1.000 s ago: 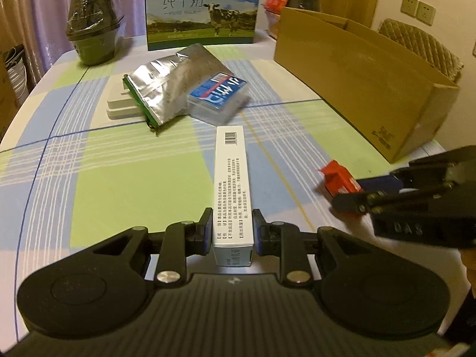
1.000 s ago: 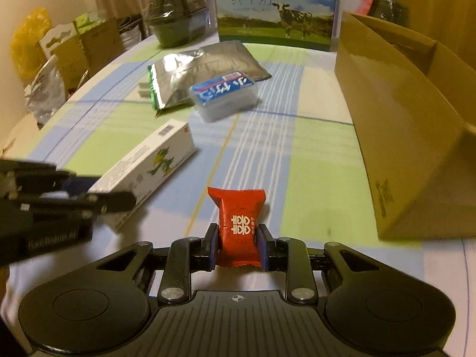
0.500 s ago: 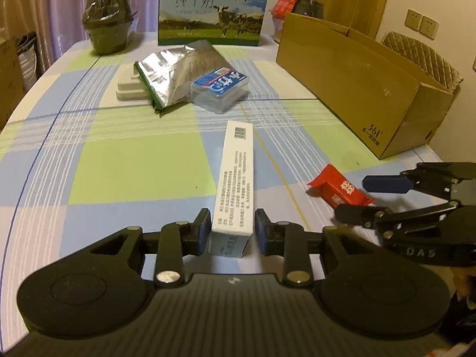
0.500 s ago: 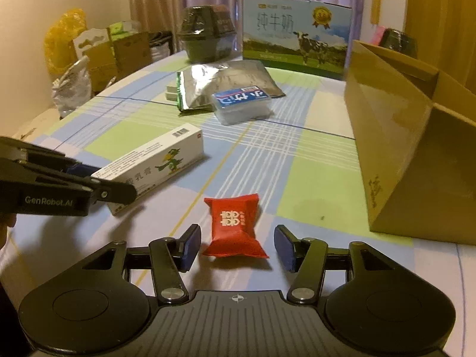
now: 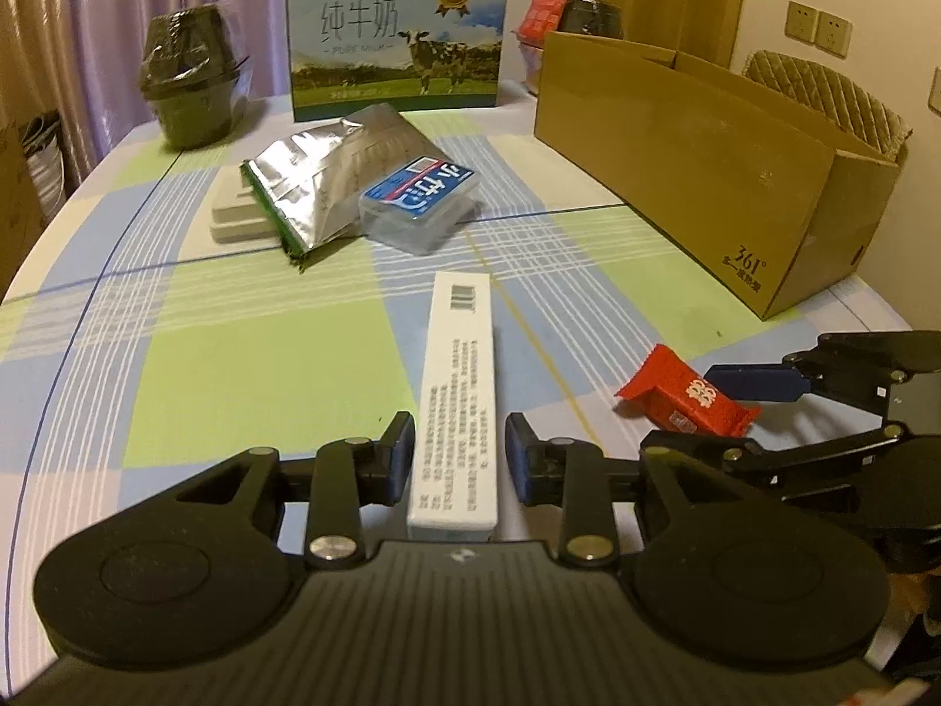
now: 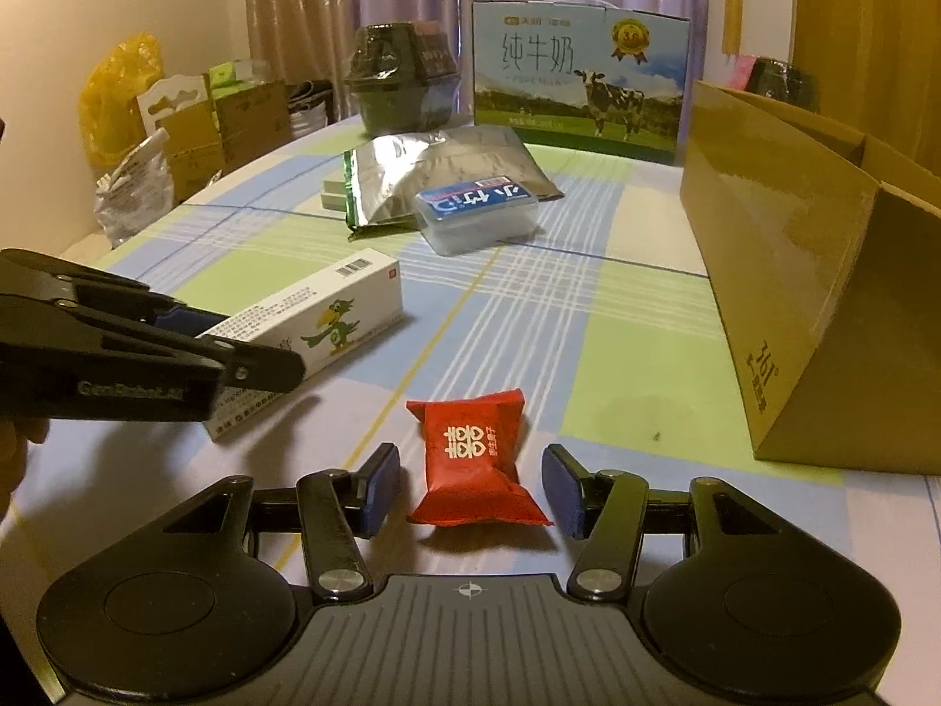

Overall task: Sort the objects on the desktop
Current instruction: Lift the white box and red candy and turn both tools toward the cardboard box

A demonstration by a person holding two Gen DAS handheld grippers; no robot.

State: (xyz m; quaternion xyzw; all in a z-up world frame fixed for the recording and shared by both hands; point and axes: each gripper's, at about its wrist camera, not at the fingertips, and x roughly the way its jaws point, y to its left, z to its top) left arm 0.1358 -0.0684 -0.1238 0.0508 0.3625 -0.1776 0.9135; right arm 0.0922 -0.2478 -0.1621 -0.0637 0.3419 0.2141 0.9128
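On a checked table (image 5: 247, 388), two hand-held tools are shown with jaws parted. One second ago each was clamped on its object; both have since been let go. The left tool (image 5: 459, 459) is set around a long white toothpaste box (image 5: 460, 406), which lies flat and points toward 12 o'clock, with a small gap visible at each pad. At 3 o'clock from it, the right tool (image 6: 467, 485) is spread wider around a red candy packet (image 6: 473, 459), which rests on the table without contact. Both objects are judged released, so neither has yet been sorted. An open cardboard box (image 5: 706, 176) stands at 1 o'clock, probably the destination. Farther back, at 12 o'clock, a silver foil pouch (image 5: 329, 170) lies touching a clear plastic box (image 5: 420, 209). The cardboard box's interior is hidden, the white item under the pouch cannot be identified, and the box print is too small to read.
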